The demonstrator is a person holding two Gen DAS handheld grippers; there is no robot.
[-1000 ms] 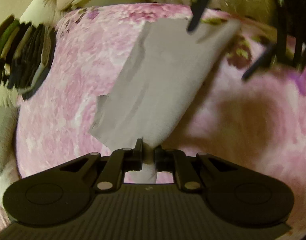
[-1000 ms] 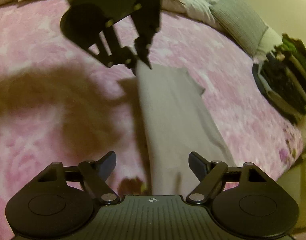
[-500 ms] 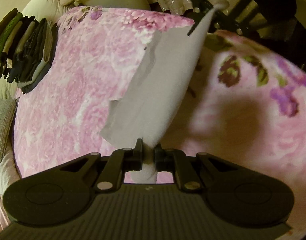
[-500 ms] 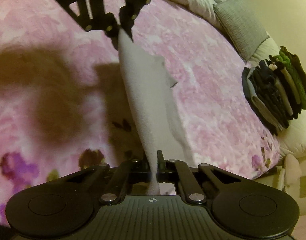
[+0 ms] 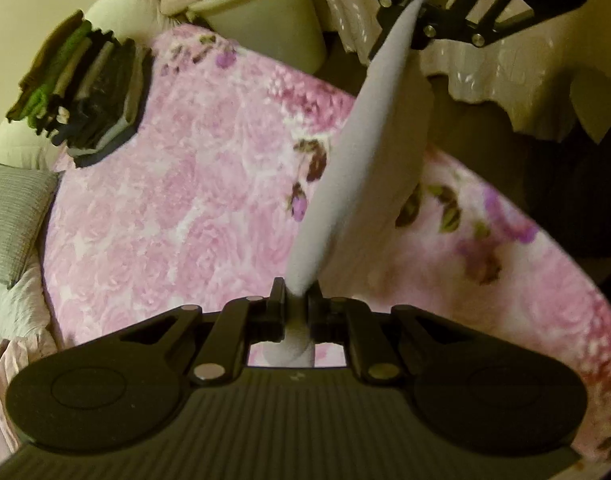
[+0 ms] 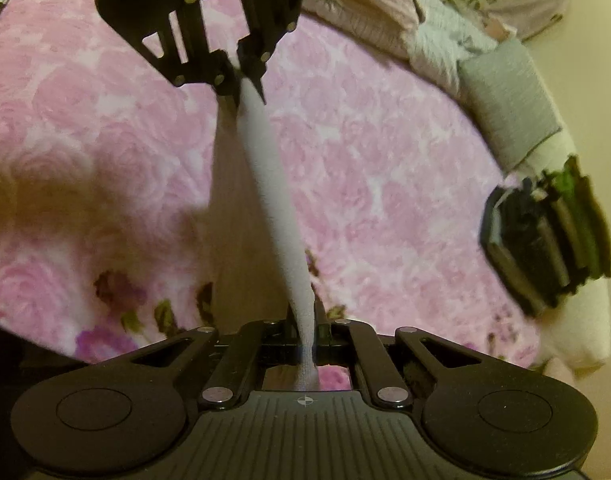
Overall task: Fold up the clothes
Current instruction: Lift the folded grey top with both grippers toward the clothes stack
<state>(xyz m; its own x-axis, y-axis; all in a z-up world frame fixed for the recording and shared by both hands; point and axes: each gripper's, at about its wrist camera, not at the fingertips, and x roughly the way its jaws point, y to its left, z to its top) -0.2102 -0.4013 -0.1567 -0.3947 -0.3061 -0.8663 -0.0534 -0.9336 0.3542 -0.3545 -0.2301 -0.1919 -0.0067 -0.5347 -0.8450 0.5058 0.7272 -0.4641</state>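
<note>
A grey pillow (image 5: 13,216) lies beside the pink floral bedspread (image 5: 185,216).

Pale grey garment (image 5: 369,152) stretched taut, hanging above the bed.

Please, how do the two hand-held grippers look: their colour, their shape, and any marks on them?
Both are matte black. The left hand-held gripper has a ribbed body, a round disc on each side, slim linkage arms with silver pivot pins, and short flat fingers. The right hand-held gripper is alike, with a small white crosshair mark. No cables or sleeves are visible.
</note>
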